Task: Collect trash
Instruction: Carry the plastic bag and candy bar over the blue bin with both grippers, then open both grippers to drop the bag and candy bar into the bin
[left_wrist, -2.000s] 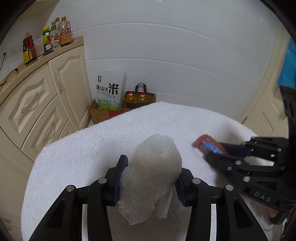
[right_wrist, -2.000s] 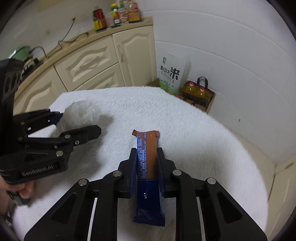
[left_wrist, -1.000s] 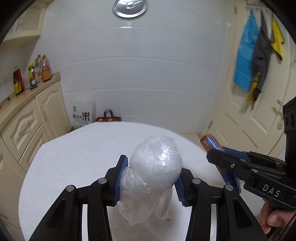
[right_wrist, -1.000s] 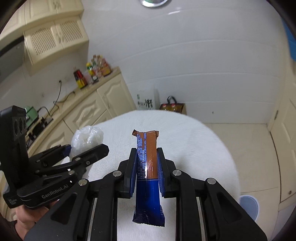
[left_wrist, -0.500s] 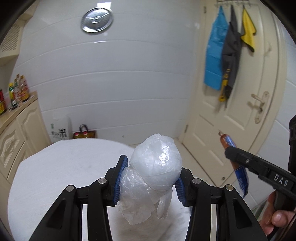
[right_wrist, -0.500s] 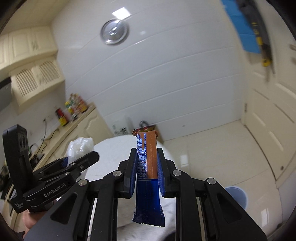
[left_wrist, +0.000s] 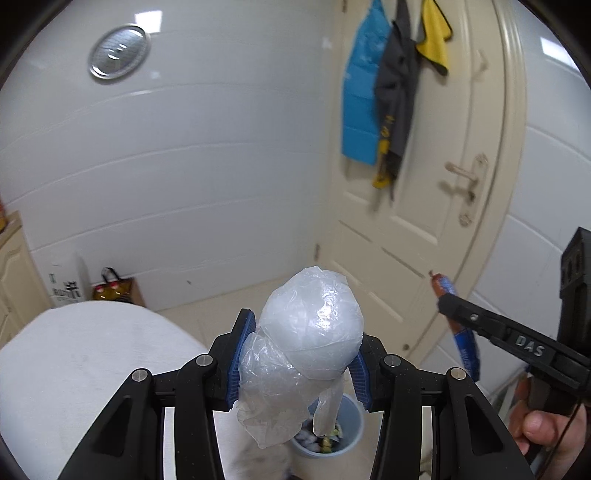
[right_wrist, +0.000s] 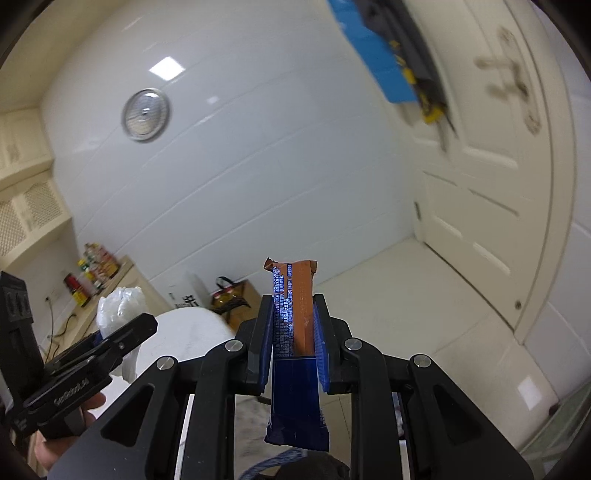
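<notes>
My left gripper (left_wrist: 300, 354) is shut on a crumpled clear plastic bag (left_wrist: 310, 332) that bulges above the blue pads and hangs below them. Under it on the floor stands a light blue trash bin (left_wrist: 351, 432) holding some rubbish, partly hidden by the bag. My right gripper (right_wrist: 293, 332) is shut on an orange and blue snack wrapper (right_wrist: 295, 306), which sticks up past the fingertips and dangles beneath. In the left wrist view the right gripper (left_wrist: 448, 308) is at the right with the wrapper (left_wrist: 441, 286). In the right wrist view the left gripper (right_wrist: 122, 328) and bag (right_wrist: 118, 306) are at the left.
The white fluffy table (left_wrist: 74, 354) lies low at the left. A cream door (left_wrist: 424, 229) with hanging blue, grey and yellow cloths (left_wrist: 391, 74) is at the right. A shopping bag (left_wrist: 110, 288) stands against the white tiled wall. Bottles (right_wrist: 92, 273) crowd the cabinet counter.
Both grippers have swung right, away from the table and toward the door, each keeping its load. The trash bin has come into sight beneath the left gripper.
</notes>
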